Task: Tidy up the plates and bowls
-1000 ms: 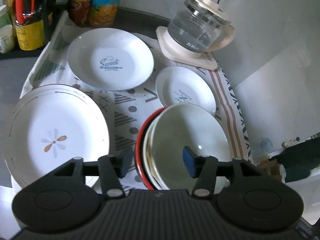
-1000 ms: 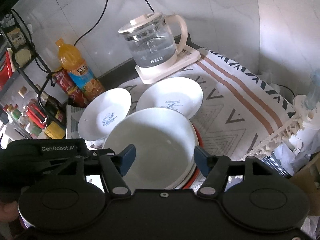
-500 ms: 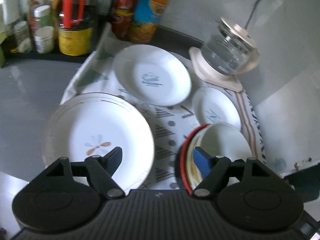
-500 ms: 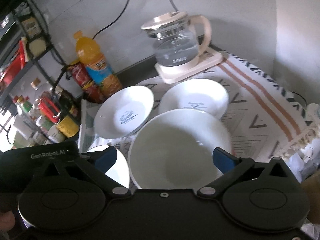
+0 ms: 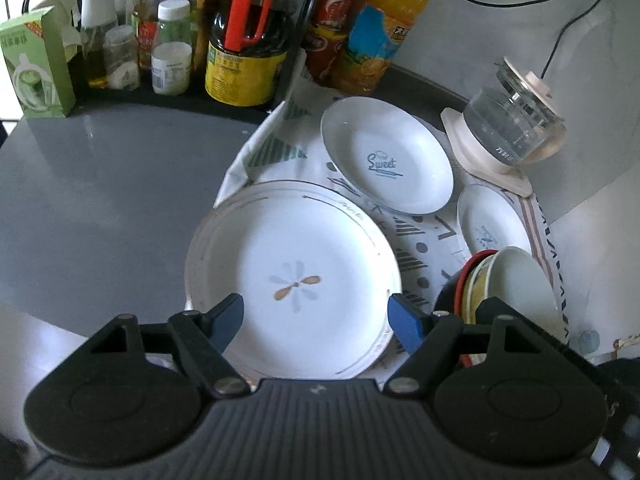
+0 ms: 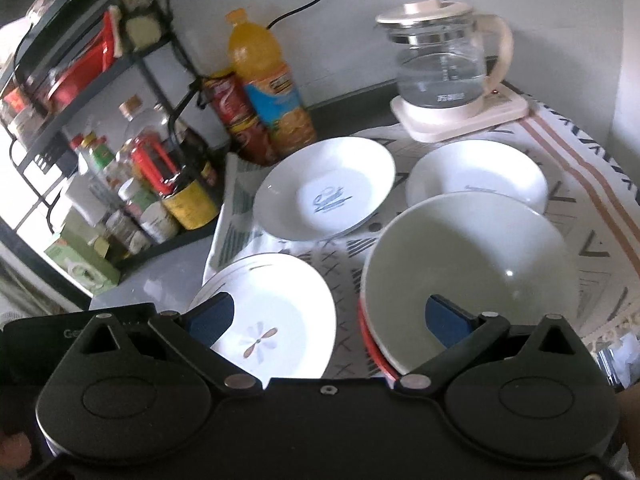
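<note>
Left wrist view: my left gripper (image 5: 316, 318) hangs over the near rim of the large flower plate (image 5: 294, 276), its jaws spread wide and holding nothing; one blue pad (image 5: 226, 314) sits over the plate's left edge, the other beyond its right edge. The plate lies partly on the patterned cloth (image 5: 416, 236) and partly over the grey surface (image 5: 108, 196). Behind it lies the "Sweet" plate (image 5: 386, 160); to the right a small plate (image 5: 494, 222), and nearer, a stack of bowls (image 5: 508, 288) with a red rim showing at its left side. How many bowls the stack holds I cannot tell.

Right wrist view: my right gripper (image 6: 328, 320) has its jaws wide apart and empty, the left pad over the flower plate (image 6: 272, 316), the right pad over the white top bowl (image 6: 472, 276) of the stack. The "Sweet" plate (image 6: 326, 190) and small plate (image 6: 476, 178) lie side by side beyond. A glass kettle (image 6: 444, 68) stands on its base at the cloth's far edge; an orange drink bottle (image 6: 268, 84) and a rack of bottles (image 6: 132, 184) stand to the left.
</note>
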`<state>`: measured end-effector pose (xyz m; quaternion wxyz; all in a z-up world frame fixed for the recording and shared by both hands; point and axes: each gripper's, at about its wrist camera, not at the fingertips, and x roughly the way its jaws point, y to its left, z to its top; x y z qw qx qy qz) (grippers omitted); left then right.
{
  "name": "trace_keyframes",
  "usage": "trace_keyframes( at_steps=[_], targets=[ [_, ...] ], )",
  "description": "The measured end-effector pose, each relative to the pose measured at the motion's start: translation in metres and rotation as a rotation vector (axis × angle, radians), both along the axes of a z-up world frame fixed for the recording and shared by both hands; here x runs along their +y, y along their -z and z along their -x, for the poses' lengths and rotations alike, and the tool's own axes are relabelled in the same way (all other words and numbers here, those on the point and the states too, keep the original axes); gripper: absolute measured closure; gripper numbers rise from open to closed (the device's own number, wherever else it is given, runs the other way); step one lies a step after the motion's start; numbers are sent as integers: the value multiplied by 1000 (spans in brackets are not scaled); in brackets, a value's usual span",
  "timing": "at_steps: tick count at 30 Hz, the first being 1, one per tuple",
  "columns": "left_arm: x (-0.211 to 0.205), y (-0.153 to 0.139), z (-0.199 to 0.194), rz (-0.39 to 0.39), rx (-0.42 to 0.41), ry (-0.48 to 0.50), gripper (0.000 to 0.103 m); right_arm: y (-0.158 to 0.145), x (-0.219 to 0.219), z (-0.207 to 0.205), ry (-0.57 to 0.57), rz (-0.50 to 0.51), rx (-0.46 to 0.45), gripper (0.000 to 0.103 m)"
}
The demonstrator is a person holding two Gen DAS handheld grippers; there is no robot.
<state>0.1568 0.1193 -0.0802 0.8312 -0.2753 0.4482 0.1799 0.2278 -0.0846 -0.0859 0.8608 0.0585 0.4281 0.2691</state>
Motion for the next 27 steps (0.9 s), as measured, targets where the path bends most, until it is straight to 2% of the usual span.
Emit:
trace_keyframes(
  at_steps=[5,16,27],
  targets=[
    [9,-1,10,-42,3,35,26,-3,10,4,-50,18,-9,0],
    [34,4,13,-59,30,46,26,-1,23,-4,-145,74,-14,0],
    [64,8,0,-28,15,-8,26,-5,31,-27,-193,112,-22,0]
  ],
)
